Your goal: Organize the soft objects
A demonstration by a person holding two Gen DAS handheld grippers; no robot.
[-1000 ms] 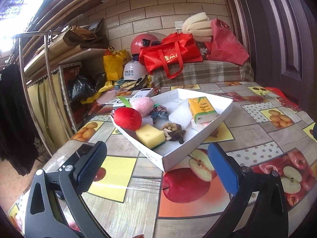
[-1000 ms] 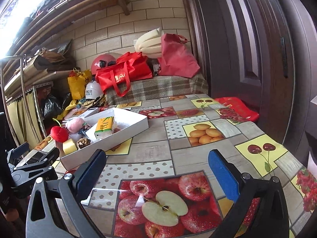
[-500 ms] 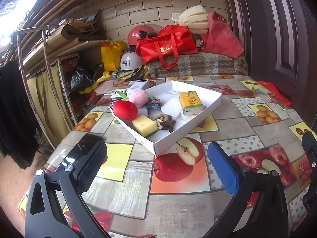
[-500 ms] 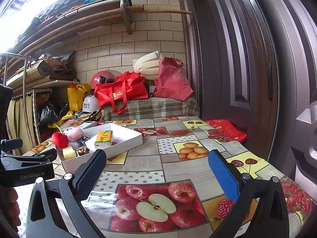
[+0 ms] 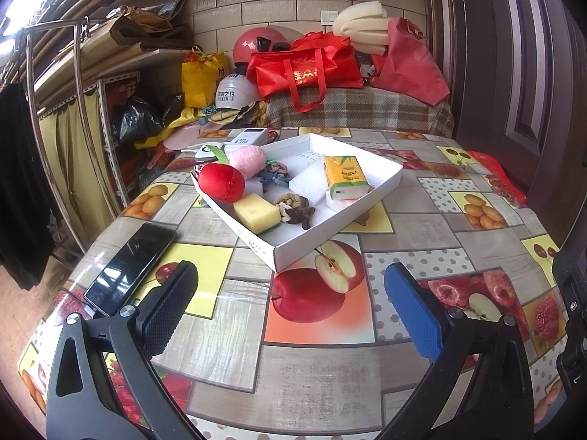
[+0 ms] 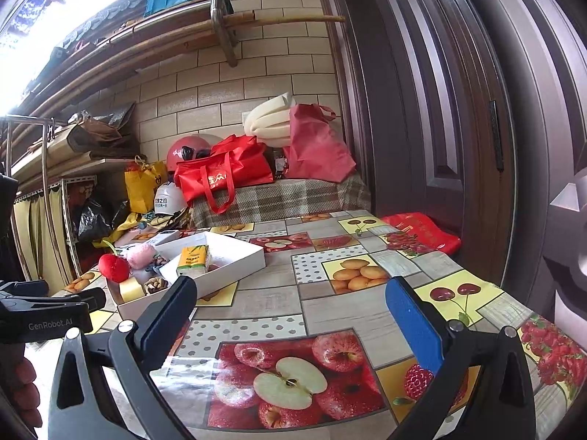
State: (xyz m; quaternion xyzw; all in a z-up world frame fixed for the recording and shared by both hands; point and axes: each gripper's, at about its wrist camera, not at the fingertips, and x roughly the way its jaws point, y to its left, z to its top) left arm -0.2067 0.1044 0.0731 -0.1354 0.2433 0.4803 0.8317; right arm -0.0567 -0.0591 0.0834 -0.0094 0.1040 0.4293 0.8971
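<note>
Soft objects sit together in a shallow white tray [image 5: 332, 233] on the fruit-print tablecloth [image 5: 312, 366], ahead of my left gripper [image 5: 290, 308] and well apart from it. At the tray's near left I see a red plush apple [image 5: 221, 182] with a yellow sponge [image 5: 256, 213] just in front of it, a pink fluffy piece [image 5: 247, 160] behind it, and a brown knotted scrunchie [image 5: 295, 209] beside the sponge. A darker tangle of hair ties [image 5: 274, 176] lies mid-tray, next to a white foam block [image 5: 308, 183] and a yellow tissue pack [image 5: 345, 177] toward the right.

My left gripper hovers over the near table edge, jaws spread wide, nothing between them. A black phone [image 5: 132, 267] lies flat to its near left.

My right gripper [image 6: 290, 311] is farther right, also wide apart and empty, over an apple print; from there the tray [image 6: 234, 266] lies far left. Red bags [image 5: 308, 64] are piled on a plaid-covered ledge against the brick wall beyond.
</note>
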